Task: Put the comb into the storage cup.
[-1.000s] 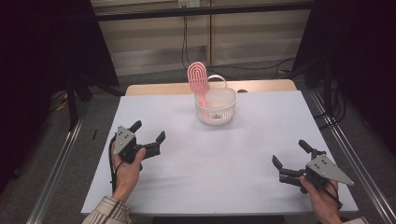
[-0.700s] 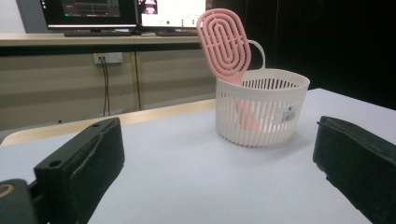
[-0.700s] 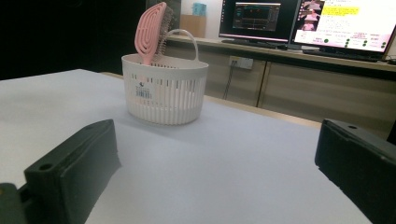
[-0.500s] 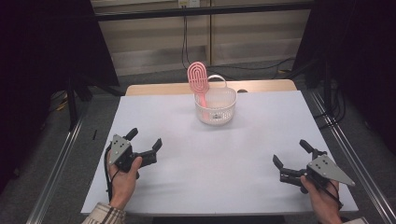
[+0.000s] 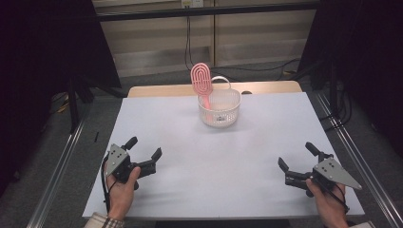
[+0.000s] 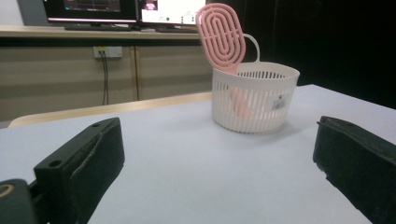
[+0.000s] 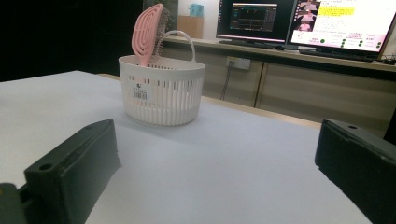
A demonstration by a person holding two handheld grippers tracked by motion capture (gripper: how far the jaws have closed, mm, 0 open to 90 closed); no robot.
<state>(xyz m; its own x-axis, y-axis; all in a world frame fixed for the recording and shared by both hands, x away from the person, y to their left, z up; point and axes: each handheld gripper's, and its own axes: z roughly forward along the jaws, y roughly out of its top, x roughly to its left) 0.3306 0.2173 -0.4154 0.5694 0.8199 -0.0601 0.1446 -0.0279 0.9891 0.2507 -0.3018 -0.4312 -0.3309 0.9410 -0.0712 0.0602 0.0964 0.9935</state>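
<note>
- Left tongs have slid back toward the near left edge of the worktop since the earlier frames; right tongs sit about where they were.
- Left tongs: jaws spread wide, nothing between them, held low over the worktop in the person's left hand.
- Right tongs: jaws spread wide too, empty, held in the right hand near the right front corner.
- White slotted basket stands upright at the far middle of the worktop, well apart from both tongs, roughly between them and ahead.
- Pink hairbrush stands handle-down inside the basket, leaning on the rim at its left side in the high view, paddle head sticking up above the rim.
- Left gripper view: basket right of centre between the jaws, brush tilted above it.
- Right gripper view: basket left of centre, brush showing bristles, small label on the basket wall.
- Bare worktop lies between tongs and basket; nothing blocks the way.
- Beyond the worktop: monitors on a counter, wall socket with cable.
</note>
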